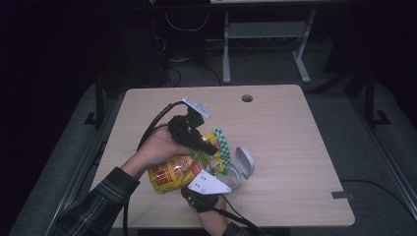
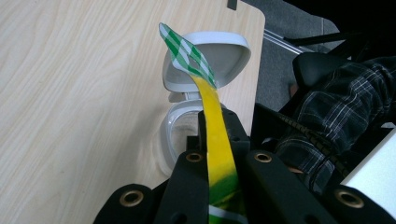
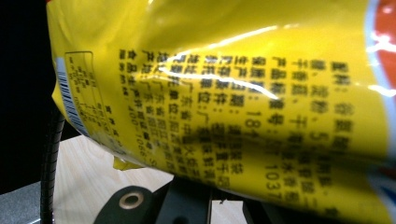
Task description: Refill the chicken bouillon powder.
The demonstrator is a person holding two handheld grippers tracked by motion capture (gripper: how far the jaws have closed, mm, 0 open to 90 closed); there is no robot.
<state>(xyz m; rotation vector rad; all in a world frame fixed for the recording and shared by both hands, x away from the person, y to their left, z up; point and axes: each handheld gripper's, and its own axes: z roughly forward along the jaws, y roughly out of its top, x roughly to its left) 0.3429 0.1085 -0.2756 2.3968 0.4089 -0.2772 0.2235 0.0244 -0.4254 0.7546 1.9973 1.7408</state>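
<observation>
A yellow snack bag [image 1: 172, 173] with a green-and-white chequered top hangs tilted over the table. My left gripper [image 1: 209, 147] is shut on its top strip, and the left gripper view shows the yellow strip [image 2: 217, 144] pinched between the black jaws. Just beyond stands a small clear container [image 1: 232, 178] with its grey flip lid [image 1: 244, 161] open, also seen as a container [image 2: 177, 133] and lid [image 2: 219, 56]. My right gripper [image 1: 212, 179] sits under the bag beside the container. Printed bag film [image 3: 233, 102] hides its jaw tips, so I cannot tell what they hold.
The wooden table [image 1: 285, 128] has a round cable hole [image 1: 247, 98] near its far edge. A plaid sleeve [image 2: 341, 107] lies close behind the container. Desk legs and cables stand on the dark floor beyond the table.
</observation>
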